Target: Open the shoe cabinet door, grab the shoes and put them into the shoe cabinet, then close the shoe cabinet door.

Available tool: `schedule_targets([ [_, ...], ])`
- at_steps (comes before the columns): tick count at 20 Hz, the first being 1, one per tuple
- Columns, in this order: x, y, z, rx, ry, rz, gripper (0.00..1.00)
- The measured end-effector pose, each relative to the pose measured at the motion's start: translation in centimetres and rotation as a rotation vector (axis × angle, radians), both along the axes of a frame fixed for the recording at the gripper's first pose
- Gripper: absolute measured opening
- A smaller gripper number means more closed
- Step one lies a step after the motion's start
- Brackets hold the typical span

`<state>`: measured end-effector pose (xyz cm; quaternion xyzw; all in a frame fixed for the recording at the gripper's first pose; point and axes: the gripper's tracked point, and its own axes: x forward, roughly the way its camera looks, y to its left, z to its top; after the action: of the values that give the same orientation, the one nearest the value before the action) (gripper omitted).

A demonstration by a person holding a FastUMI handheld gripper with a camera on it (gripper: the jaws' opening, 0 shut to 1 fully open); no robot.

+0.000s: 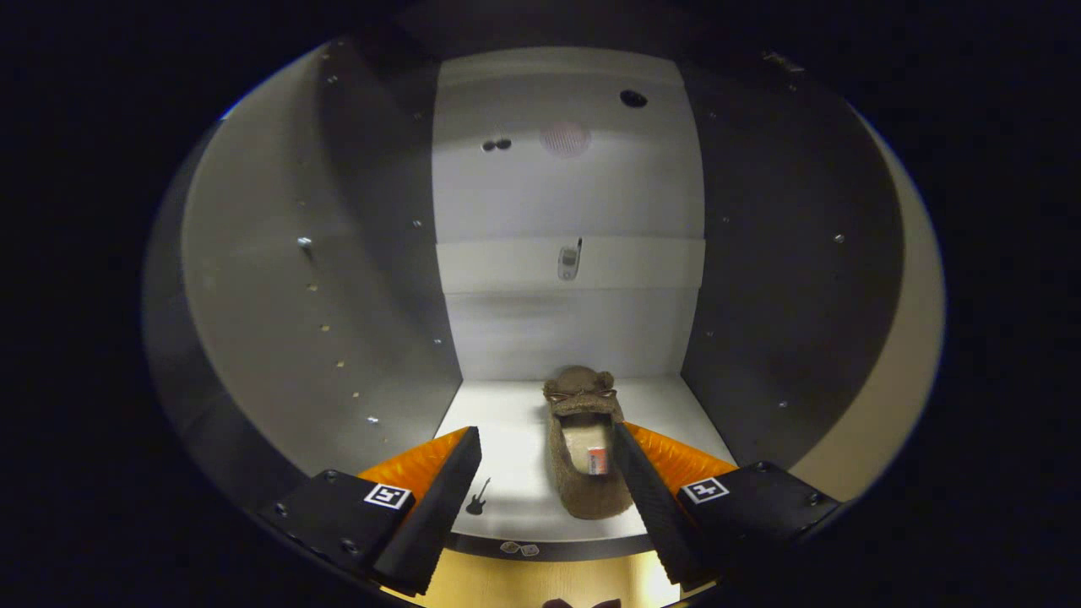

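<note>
We hold gripper (pixel 547 443) facing open shoe cabinet (pixel 566 203), jaws wide, gripping nothing. Brown fuzzy slipper (pixel 583 447) lies on cabinet floor between fingers, hard against right finger (pixel 646 498), toe pointing toward back wall.

Gripper (pixel 547 446): two-finger unit, both fingers visible from behind. Each finger (pixel 439 498) is a long, flat black bar with a finely ribbed or textured inner face, tapering toward the tip. Outboard of each bar sits a bright orange ribbed wedge (pixel 418 464), the ridges running across it. Further back, each finger joins a matte black block (pixel 338 511) with rounded corners and small dark screw heads set in the top face. One square black-and-white fiducial tag (pixel 388 496) is fixed on each block near the orange part; patterns differ between the two. Left and right sides are mirror-built.
</note>
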<state>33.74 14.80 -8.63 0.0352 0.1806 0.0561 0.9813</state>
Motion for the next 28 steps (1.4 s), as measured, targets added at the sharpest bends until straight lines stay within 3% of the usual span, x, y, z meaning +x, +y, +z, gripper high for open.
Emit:
schedule_targets([
  [10, -15.7, -3.2, 6.0, 0.034, -0.268, -0.027, 0.99],
  [21, -27.8, -5.1, 4.7, 0.042, -0.256, -0.002, 0.99],
  [28, -33.8, -10.7, 7.5, 0.042, -0.263, -0.026, 0.99],
])
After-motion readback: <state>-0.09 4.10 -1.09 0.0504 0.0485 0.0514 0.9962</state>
